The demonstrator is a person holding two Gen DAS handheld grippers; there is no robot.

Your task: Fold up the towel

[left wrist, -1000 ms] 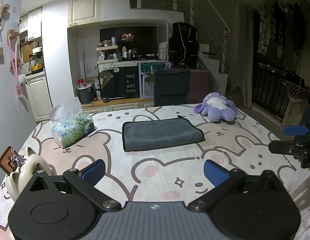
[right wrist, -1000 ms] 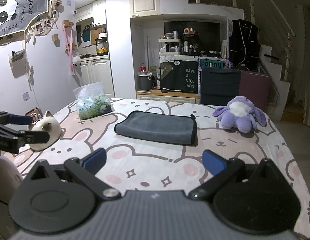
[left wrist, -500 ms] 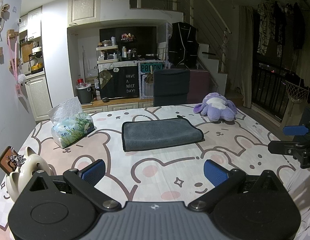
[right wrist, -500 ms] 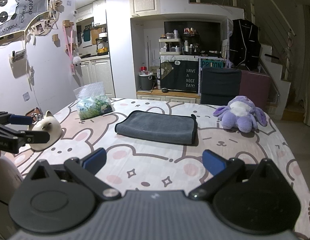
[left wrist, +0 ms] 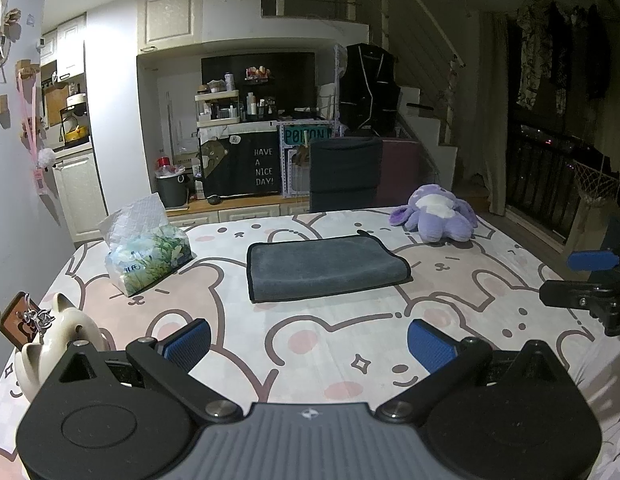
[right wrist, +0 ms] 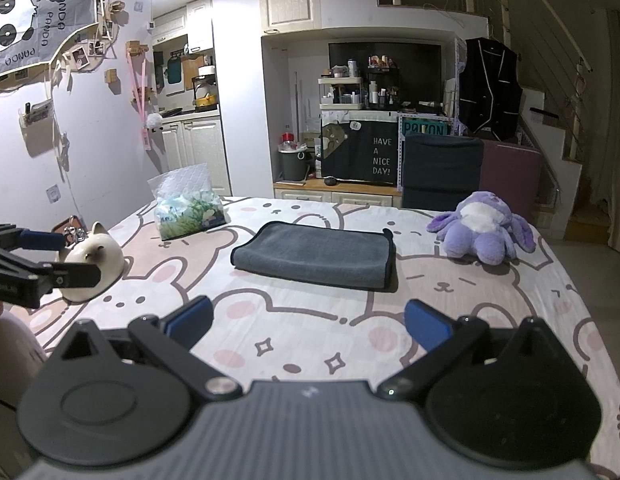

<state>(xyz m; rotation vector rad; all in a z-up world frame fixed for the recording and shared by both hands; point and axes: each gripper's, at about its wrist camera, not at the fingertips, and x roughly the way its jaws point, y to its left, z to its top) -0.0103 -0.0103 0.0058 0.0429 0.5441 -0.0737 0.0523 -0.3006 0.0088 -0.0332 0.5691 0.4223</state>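
Observation:
A grey towel [left wrist: 325, 266] lies folded into a flat rectangle on the middle of the bear-print table [left wrist: 310, 352]; it also shows in the right wrist view [right wrist: 315, 256]. My left gripper [left wrist: 309, 344] is open and empty, held above the table's near edge, well short of the towel. My right gripper [right wrist: 308, 324] is open and empty, also near the front edge. Each gripper shows at the side of the other's view: the right one [left wrist: 585, 280] and the left one [right wrist: 42, 256].
A tissue pack [left wrist: 148, 252] stands left of the towel. A purple plush toy [left wrist: 435, 214] sits at the far right. A white cat-shaped ornament [left wrist: 58, 340] with keys is at the left edge. A dark chair [left wrist: 343, 174] stands behind the table.

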